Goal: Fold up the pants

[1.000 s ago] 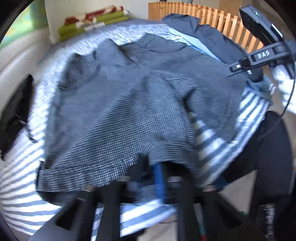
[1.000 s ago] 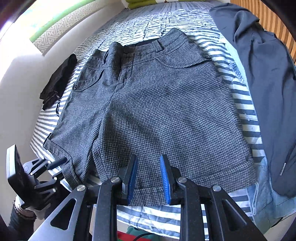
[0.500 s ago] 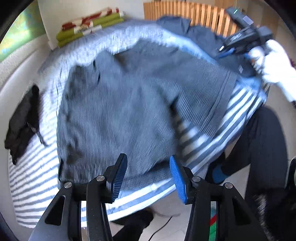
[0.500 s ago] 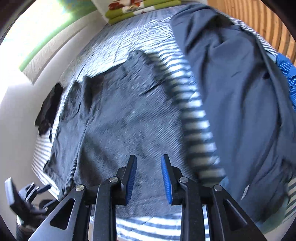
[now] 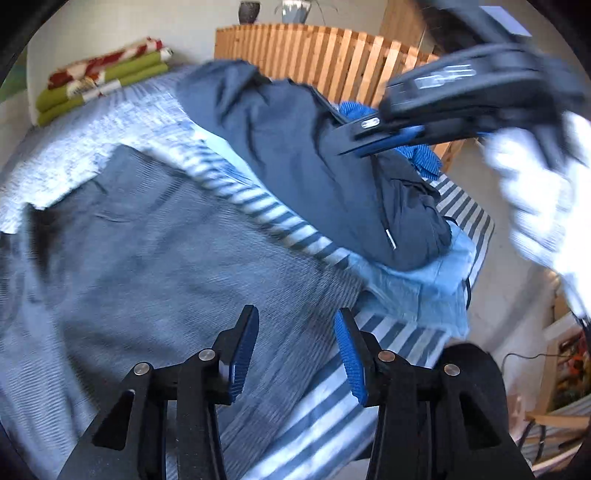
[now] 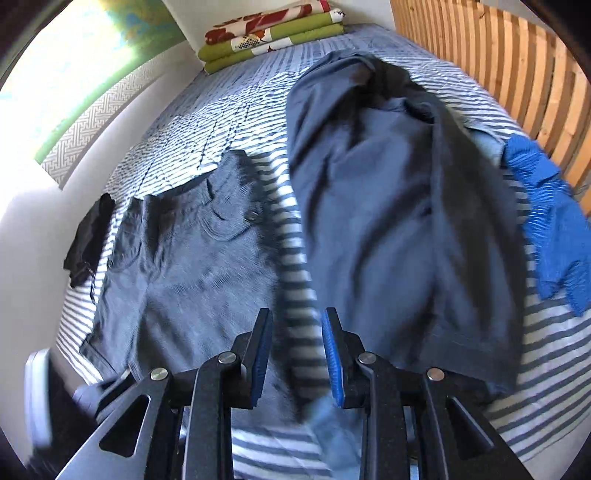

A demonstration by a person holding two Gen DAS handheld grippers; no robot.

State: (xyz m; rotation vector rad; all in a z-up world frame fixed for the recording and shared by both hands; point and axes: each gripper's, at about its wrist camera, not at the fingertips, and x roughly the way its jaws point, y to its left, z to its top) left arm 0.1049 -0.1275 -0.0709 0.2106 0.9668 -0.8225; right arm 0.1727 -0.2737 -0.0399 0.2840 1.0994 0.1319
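Now one pair of grey shorts (image 6: 177,280) lies flat on the bed (image 6: 236,110); two claws, left (image 5: 295,354) closing, right (image 6: 295,354) slightly parted, both empty.

I am in a bedroom of a home. Below me lies a bed (image 6: 229,122) under a blue-and-white striped cover, with clothes spread over it. At its far end sits a stack of folded blankets (image 6: 273,33). A wooden slatted rail (image 6: 517,66) runs along the right side, and potted plants (image 5: 273,9) stand beyond it.
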